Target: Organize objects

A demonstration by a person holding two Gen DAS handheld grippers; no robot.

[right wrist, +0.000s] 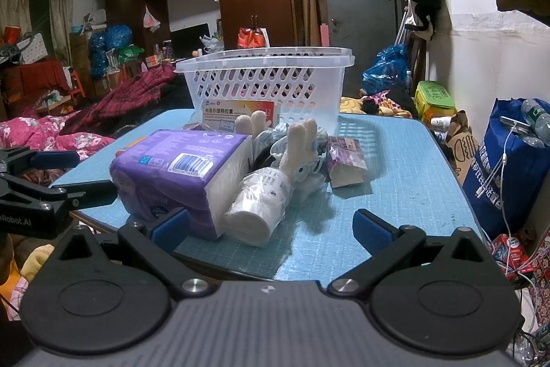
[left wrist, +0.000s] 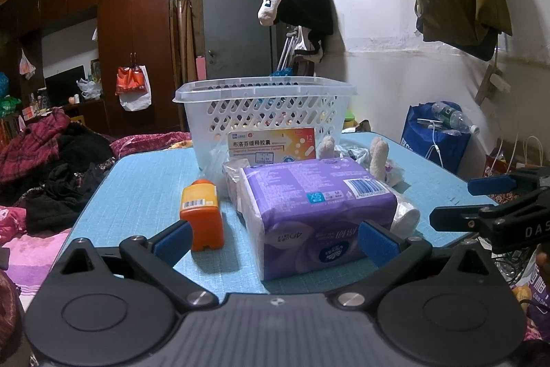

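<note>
The left gripper and the right gripper are both spread wide and hold nothing. The purple tissue pack lies at frame centre before the white basket. I judge grasping not yet begun; next, closing on the pack.

White perforated basket stands upright at the desk's far side. Medicine box leans against its front. Purple tissue pack lies nearest; orange bottle lies beside it. Wrapped roll, plush toys and small packet lie clustered.
</note>
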